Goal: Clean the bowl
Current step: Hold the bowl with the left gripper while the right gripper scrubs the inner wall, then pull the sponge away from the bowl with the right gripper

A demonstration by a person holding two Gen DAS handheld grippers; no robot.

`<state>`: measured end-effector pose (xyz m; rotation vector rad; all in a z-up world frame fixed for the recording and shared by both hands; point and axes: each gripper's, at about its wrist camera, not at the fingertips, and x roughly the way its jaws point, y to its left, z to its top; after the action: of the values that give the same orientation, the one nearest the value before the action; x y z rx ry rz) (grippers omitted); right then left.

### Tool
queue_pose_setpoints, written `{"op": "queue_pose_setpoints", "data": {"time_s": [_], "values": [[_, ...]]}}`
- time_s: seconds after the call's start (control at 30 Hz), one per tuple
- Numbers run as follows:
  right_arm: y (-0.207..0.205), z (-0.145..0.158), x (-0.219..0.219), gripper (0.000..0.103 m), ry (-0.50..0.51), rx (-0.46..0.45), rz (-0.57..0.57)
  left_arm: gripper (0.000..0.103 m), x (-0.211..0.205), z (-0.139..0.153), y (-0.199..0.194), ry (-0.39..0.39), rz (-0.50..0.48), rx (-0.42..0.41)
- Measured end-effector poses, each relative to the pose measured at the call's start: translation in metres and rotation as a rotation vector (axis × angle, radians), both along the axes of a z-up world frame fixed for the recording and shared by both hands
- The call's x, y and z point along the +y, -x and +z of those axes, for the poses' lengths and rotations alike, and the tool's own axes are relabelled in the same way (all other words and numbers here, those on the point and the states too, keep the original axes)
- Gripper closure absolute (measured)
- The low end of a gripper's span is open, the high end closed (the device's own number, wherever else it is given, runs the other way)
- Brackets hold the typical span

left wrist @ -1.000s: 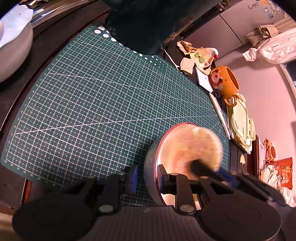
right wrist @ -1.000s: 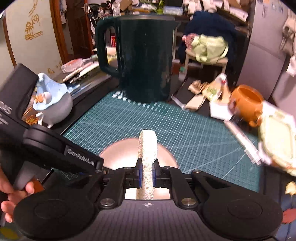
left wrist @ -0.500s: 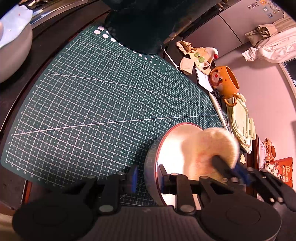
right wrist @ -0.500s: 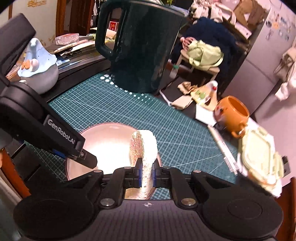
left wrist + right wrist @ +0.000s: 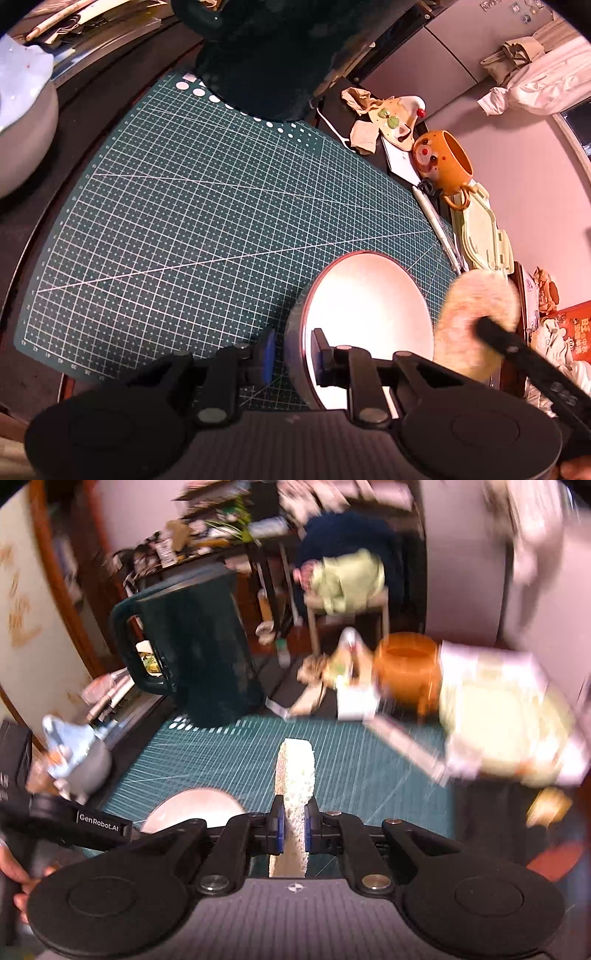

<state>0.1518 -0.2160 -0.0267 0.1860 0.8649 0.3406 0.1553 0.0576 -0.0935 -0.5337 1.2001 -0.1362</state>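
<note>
The bowl (image 5: 369,317) sits on the near right part of the green cutting mat (image 5: 207,221), its pale inside bare and lit. The left gripper (image 5: 293,356) points steeply down at it and straddles the near rim: one finger stands inside the bowl, the other outside against the wall. Its jaws have just been closing, with the rim between them, and the pads look pressed on it.

The right gripper (image 5: 294,825) is clenched on a pale sponge (image 5: 295,775), which stands on edge between the pads and sticks out ahead of the fingers. In the right wrist view the sponge hangs above the mat to the right of the bowl (image 5: 192,808), clear of it; the picture is smeared with motion. In the left wrist view the same sponge (image 5: 476,321) shows as a blurred disc just past the bowl's right rim, with the black finger across it.

A dark green jug (image 5: 199,646) stands at the far edge of the mat, and an orange mug (image 5: 447,162) lies beyond the mat's right side.
</note>
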Motion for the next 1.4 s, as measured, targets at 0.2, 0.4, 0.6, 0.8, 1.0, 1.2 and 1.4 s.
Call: {"op": "queue_pose_setpoints", "data": {"time_s": [0.2, 0.4, 0.6, 0.8, 1.0, 1.2, 1.4], "values": [[-0.004, -0.019, -0.002, 0.094, -0.068, 0.032, -0.046, 0.084, 0.002, 0.0, -0.001, 0.006, -0.001, -0.004], [-0.001, -0.028, -0.011, 0.094, -0.159, 0.038, -0.102, 0.084, 0.002, -0.002, -0.003, 0.026, -0.004, 0.002], [0.01, -0.021, -0.012, 0.094, -0.112, -0.003, -0.116, 0.084, 0.009, 0.001, 0.0, 0.039, 0.019, -0.006], [0.028, -0.025, -0.03, 0.094, -0.159, -0.015, -0.199, 0.084, 0.005, 0.003, 0.002, 0.036, 0.01, -0.012], [0.027, -0.028, -0.015, 0.094, -0.07, -0.042, -0.163, 0.084, 0.005, 0.003, 0.001, 0.033, 0.013, -0.013], [0.014, -0.036, -0.02, 0.094, -0.109, 0.051, -0.156, 0.084, 0.004, 0.001, -0.001, 0.023, 0.014, -0.007], [0.021, -0.023, -0.009, 0.094, -0.07, -0.042, -0.142, 0.083, 0.003, 0.0, -0.001, 0.01, 0.011, -0.001]]}}
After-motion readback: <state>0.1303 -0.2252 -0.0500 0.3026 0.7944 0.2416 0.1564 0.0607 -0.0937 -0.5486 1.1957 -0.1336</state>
